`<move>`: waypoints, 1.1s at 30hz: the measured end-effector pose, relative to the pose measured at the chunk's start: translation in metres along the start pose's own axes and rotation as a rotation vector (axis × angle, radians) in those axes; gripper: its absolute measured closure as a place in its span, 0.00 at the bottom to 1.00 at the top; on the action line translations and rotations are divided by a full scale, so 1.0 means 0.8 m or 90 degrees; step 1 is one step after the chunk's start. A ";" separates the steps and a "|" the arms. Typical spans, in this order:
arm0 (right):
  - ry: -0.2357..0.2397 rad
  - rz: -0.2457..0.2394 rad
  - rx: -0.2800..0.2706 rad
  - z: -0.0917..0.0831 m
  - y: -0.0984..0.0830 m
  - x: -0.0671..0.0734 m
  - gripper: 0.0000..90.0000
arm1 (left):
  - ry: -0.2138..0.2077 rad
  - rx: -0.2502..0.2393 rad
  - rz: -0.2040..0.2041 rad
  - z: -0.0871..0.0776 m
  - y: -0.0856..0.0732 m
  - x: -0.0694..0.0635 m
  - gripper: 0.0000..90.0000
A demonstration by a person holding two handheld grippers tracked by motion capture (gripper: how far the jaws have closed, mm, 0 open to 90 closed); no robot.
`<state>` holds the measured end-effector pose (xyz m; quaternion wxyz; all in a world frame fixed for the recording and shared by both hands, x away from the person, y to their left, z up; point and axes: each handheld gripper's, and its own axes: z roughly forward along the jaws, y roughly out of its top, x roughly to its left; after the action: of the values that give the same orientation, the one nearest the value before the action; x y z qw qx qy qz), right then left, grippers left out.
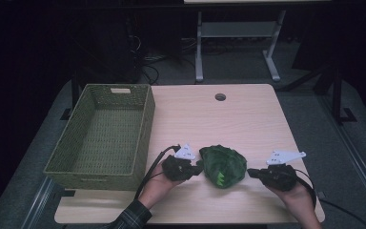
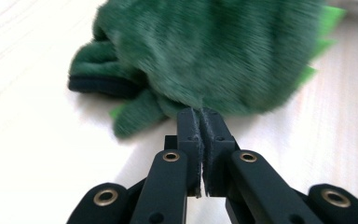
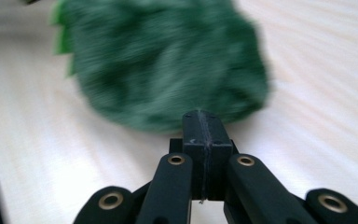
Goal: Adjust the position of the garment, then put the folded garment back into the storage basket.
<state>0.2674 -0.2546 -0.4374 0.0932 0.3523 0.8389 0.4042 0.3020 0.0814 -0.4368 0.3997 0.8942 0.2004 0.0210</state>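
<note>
A green furry plush toy (image 1: 223,165) with bright green spikes lies on the wooden table (image 1: 219,124) near its front edge. My left gripper (image 1: 199,168) is at the toy's left side. In the left gripper view its jaws are pressed together, and the gripper (image 2: 199,112) touches the edge of the fur (image 2: 214,51). My right gripper (image 1: 250,172) sits just right of the toy. In the right gripper view that gripper (image 3: 201,113) is shut, with nothing between the pads, right in front of the blurred green plush (image 3: 168,65).
A large olive woven basket (image 1: 145,129) stands on the table's left side, with its interior bare. A round cable hole (image 1: 220,97) sits near the far edge. Beyond the table are the metal legs of another desk (image 1: 199,47) and cables on the floor.
</note>
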 end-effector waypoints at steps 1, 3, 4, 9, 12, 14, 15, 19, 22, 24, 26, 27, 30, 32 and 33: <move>-0.009 0.003 -0.005 0.000 0.001 -0.007 1.00 | -0.005 0.001 0.003 -0.002 -0.002 -0.004 0.97; -0.023 0.015 -0.017 0.000 0.007 -0.019 1.00 | -0.020 0.001 0.006 -0.004 -0.003 -0.012 0.97; -0.031 0.016 -0.022 0.002 0.010 -0.027 1.00 | -0.026 -0.002 0.005 -0.003 -0.004 -0.015 0.97; -0.039 0.043 -0.034 0.019 0.023 -0.052 1.00 | -0.051 0.004 0.018 0.006 0.000 -0.031 0.97; -0.034 0.055 -0.039 0.033 0.028 -0.059 1.00 | -0.065 0.004 0.023 0.013 0.003 -0.037 0.97; -0.031 0.053 -0.047 0.042 0.032 -0.062 1.00 | -0.073 0.008 0.027 0.019 0.005 -0.041 0.97; -0.027 0.057 -0.048 0.048 0.034 -0.062 1.00 | -0.076 0.011 0.028 0.021 0.005 -0.042 0.97; -0.022 0.057 -0.037 0.061 0.039 -0.062 1.00 | -0.079 0.009 0.028 0.032 0.007 -0.043 0.97; -0.007 0.053 -0.034 0.069 0.041 -0.059 1.00 | -0.076 0.016 0.027 0.041 0.007 -0.040 0.97; -0.001 0.049 -0.025 0.073 0.042 -0.055 1.00 | -0.071 0.020 0.026 0.046 0.007 -0.036 0.97; 0.003 0.047 -0.024 0.075 0.041 -0.054 1.00 | -0.068 0.022 0.022 0.049 0.005 -0.033 0.97; 0.004 0.048 -0.021 0.075 0.041 -0.054 1.00 | -0.067 0.025 0.020 0.050 0.005 -0.032 0.97; 0.014 0.050 -0.017 0.074 0.038 -0.052 1.00 | -0.056 0.029 0.022 0.049 0.002 -0.030 0.97; 0.017 0.048 -0.013 0.073 0.037 -0.050 1.00 | -0.052 0.029 0.021 0.048 0.001 -0.028 0.97; 0.019 0.045 -0.011 0.071 0.035 -0.049 1.00 | -0.049 0.031 0.021 0.047 0.000 -0.027 0.97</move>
<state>0.3354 -0.2337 -0.4588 0.0693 0.3747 0.8237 0.4199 0.2898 0.0467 -0.4596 0.3850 0.9069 0.1710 -0.0115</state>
